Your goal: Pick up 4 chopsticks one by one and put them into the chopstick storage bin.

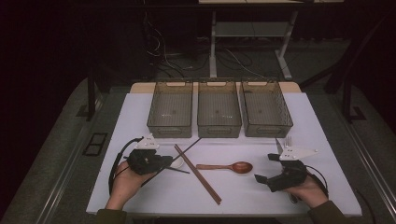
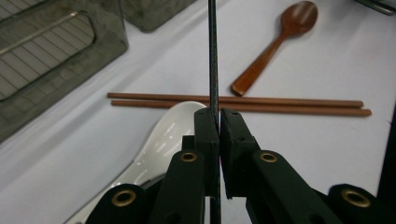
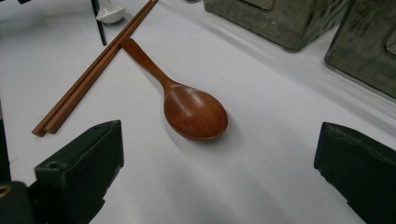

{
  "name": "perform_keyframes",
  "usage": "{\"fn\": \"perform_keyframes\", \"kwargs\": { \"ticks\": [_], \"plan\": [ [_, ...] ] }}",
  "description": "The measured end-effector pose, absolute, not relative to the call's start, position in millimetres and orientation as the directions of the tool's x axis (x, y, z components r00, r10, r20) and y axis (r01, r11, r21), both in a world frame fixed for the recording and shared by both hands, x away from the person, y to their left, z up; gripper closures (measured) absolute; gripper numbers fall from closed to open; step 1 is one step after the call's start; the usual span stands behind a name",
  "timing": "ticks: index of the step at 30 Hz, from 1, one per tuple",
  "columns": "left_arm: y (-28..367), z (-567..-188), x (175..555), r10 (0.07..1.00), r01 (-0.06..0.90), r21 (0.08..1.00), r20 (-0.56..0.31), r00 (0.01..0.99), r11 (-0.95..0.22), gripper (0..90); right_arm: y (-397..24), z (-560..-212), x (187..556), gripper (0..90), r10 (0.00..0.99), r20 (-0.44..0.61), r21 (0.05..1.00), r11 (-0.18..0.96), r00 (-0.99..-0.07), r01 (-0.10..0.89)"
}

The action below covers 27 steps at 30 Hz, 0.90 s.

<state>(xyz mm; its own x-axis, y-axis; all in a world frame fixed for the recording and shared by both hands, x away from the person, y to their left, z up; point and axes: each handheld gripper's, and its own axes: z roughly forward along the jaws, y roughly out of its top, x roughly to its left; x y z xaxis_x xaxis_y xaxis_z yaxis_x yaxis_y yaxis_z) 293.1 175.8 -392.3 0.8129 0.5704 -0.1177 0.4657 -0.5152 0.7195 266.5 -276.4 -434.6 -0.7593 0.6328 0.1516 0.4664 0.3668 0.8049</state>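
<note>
Here, at the left, the left gripper (image 1: 161, 163) has its jaws pinched tight on a thin dark chopstick (image 2: 213, 60), which runs up between the pads and out past their tips toward the bins. Under it lies a white spoon (image 2: 159, 144), flat on the white table (image 1: 261, 196). Just beyond are two brown chopsticks (image 2: 243, 103), side by side, crossing the middle of the table at a slant, with the handle of a wooden spoon (image 1: 231, 166) near them. Behind stand three grey bins (image 1: 218, 109) in a row, all apparently empty. At the right, the right gripper (image 1: 265, 169) has its jaws spread wide with nothing between them — it points at the wooden spoon's bowl, apart from it. The step in hand looks like sorting: the dark chopstick is gripped and off the table. The next move probably calls for carrying it over a bin — keeping it level so it clears the rim — and only then letting go.
</note>
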Motion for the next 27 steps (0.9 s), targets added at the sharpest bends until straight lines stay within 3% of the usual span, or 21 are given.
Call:
{"fn": "perform_keyframes", "kwargs": {
  "ticks": [27],
  "plan": [
    [161.4, -344.1, 368.3, 0.668, 0.477, 0.752, -0.067, 0.741, -0.454, 85.5, -276.7, -434.7, 266.8, 1.3, 0.632, 0.161, 0.806, 0.359, -0.758, 0.47]
  ]
}}
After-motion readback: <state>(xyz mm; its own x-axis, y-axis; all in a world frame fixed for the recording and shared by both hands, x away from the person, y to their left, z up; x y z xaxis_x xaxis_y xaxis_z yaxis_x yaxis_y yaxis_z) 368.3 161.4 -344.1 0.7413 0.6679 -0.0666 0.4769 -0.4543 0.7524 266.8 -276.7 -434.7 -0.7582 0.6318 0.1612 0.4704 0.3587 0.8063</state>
